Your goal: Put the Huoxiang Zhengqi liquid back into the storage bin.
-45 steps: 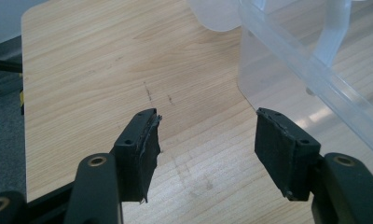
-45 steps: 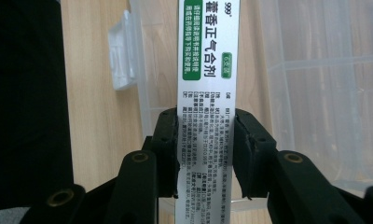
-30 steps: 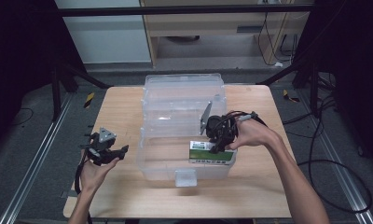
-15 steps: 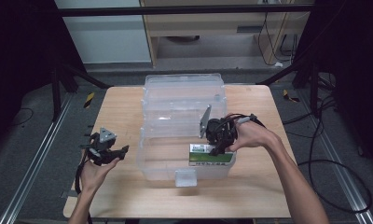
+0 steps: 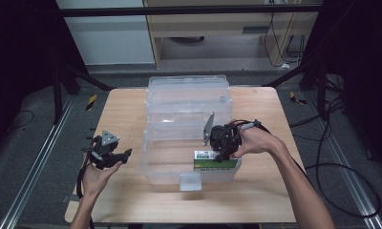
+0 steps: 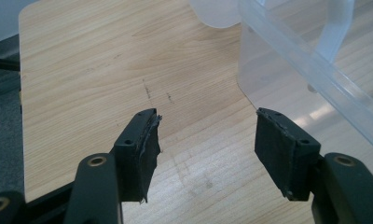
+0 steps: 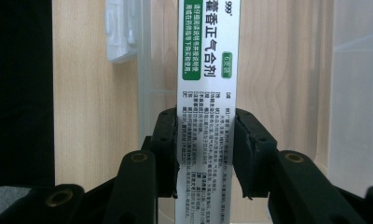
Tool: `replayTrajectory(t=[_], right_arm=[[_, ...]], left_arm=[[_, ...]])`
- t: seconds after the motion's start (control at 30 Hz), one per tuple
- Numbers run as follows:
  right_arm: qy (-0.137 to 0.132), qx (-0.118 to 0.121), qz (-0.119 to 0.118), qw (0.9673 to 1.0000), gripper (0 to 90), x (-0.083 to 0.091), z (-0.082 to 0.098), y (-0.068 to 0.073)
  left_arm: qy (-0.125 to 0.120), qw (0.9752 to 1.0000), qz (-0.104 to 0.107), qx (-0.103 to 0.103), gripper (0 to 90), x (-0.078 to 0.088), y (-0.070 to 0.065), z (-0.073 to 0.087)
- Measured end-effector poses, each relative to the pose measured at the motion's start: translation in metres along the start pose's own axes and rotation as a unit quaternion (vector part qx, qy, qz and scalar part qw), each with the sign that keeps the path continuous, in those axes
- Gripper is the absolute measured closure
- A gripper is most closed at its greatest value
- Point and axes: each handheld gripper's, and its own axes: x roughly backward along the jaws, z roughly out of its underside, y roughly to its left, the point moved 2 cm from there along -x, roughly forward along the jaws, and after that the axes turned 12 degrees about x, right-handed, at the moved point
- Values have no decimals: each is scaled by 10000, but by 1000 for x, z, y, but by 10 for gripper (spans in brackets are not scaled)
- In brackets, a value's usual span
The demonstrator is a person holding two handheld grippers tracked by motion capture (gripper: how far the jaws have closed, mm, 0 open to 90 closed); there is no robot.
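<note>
A white and green medicine box (image 5: 215, 161) stands on edge inside the clear plastic bin (image 5: 189, 102), near its front right corner. My right gripper (image 5: 223, 153) reaches down into the bin and is shut on that box. In the right gripper view the two pads press on the sides of the box's narrow printed face (image 7: 208, 70), with the right gripper (image 7: 205, 149) around its lower part. My left gripper (image 5: 122, 156) is held over the table left of the bin. In the left gripper view this gripper (image 6: 205, 140) is open with only bare wood between its jaws.
The bin's lid (image 5: 188, 88) lies folded back behind it. A latch tab (image 5: 189, 182) sticks out at the bin's front wall. The bin's corner (image 6: 292, 74) stands close to the right of my left gripper. The wooden table (image 5: 117, 114) has bare room at the left.
My right gripper with the box has shifted very slightly toward the bin's front. The left hand has stayed where it was.
</note>
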Motion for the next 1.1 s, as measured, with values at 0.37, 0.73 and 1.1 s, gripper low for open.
replayTrajectory(t=[0.37,0.73,1.1], right_arm=[[43,16,-13,10000,638,-13,2,2],[85,35,-22,10000,636,-21,2,2],[214,52,-20,9998,633,-27,1,3]], left_arm=[[1,10000,-11,1,391,0,0,0],[-3,10000,-13,-2,391,1,0,0],[-9,10000,-16,-5,391,1,0,0]])
